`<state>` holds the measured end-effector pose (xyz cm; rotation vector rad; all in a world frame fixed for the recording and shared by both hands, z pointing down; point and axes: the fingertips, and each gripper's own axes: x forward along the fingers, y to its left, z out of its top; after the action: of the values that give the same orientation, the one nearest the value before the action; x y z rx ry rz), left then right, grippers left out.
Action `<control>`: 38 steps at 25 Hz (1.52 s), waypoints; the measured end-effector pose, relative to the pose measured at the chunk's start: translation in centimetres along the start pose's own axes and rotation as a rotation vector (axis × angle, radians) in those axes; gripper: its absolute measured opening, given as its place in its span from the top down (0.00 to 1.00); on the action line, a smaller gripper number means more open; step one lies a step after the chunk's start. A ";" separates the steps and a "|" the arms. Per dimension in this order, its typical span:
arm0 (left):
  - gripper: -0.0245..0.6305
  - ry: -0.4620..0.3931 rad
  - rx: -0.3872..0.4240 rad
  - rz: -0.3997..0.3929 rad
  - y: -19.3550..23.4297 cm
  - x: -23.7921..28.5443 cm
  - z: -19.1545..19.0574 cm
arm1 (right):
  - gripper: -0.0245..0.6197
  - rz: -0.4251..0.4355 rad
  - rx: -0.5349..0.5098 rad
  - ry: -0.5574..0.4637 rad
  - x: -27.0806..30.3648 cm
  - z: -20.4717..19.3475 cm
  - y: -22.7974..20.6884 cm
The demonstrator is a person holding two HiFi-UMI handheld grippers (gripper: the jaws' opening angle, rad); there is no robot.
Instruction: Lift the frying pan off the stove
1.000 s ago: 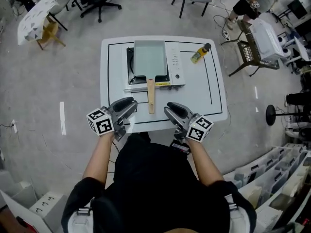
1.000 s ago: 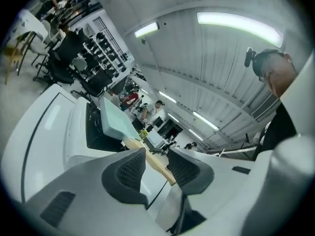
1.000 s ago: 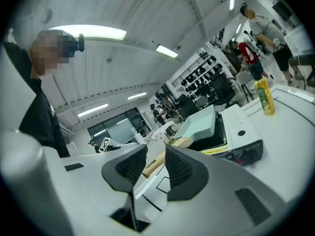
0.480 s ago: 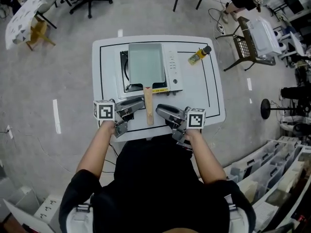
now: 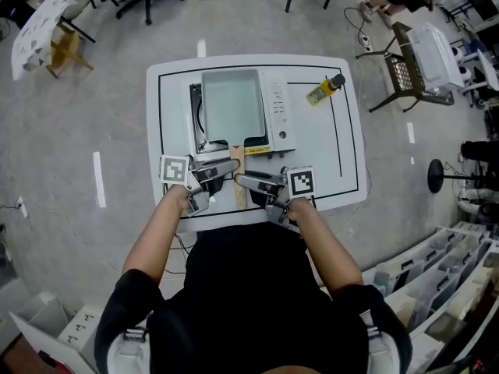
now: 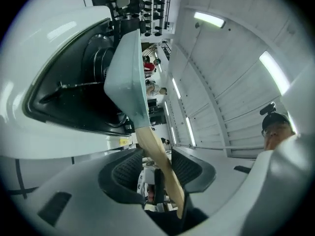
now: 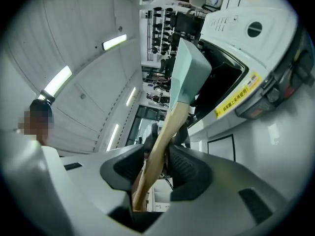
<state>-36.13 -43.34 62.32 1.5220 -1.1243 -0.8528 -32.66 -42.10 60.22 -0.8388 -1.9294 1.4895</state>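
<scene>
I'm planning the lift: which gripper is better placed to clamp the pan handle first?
Probably the right gripper: the handle runs nearly centred between its jaws with little gap. The left gripper also straddles it, but its jaws are opening and the handle lies off to one side.

The table (image 5: 326, 156) is left bare right of the stove (image 5: 277, 109), while passage by the stove's far-right corner is obstructed by a bottle (image 5: 324, 89).

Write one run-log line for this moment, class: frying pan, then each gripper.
frying pan: on stove, not lifted | left gripper: jaws opening, handle between them, unclamped | right gripper: jaws apart, handle between them, unclamped
</scene>
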 end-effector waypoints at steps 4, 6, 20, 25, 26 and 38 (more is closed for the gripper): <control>0.68 -0.006 -0.087 -0.012 0.5 0.6 -0.3 | 0.72 0.007 0.016 0.063 0.4 0.1 -0.5; 0.68 0.001 -0.124 -0.024 0.5 0.9 -0.5 | 0.73 0.025 0.040 0.077 0.6 0.2 -0.5; 0.68 0.009 -0.227 -0.097 -0.3 2.3 -0.6 | 0.75 0.009 0.036 0.070 0.6 0.1 -0.6; 0.71 -0.013 -0.242 -0.111 -0.9 2.0 -0.7 | 0.75 0.012 0.005 0.044 0.9 -0.1 -0.3; 0.72 -0.011 -0.240 -0.105 -1.0 1.9 -0.8 | 0.75 0.013 -0.004 0.043 0.9 -0.1 -0.1; 0.72 -0.006 -0.131 -0.128 -6.4 0.2 -1.8 | 0.74 0.063 -0.114 -0.008 1.1 -1.9 5.3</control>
<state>-32.92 -42.60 56.50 1.4947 -0.9636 -0.9989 -31.20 -39.14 55.58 -0.9528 -2.0262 1.4311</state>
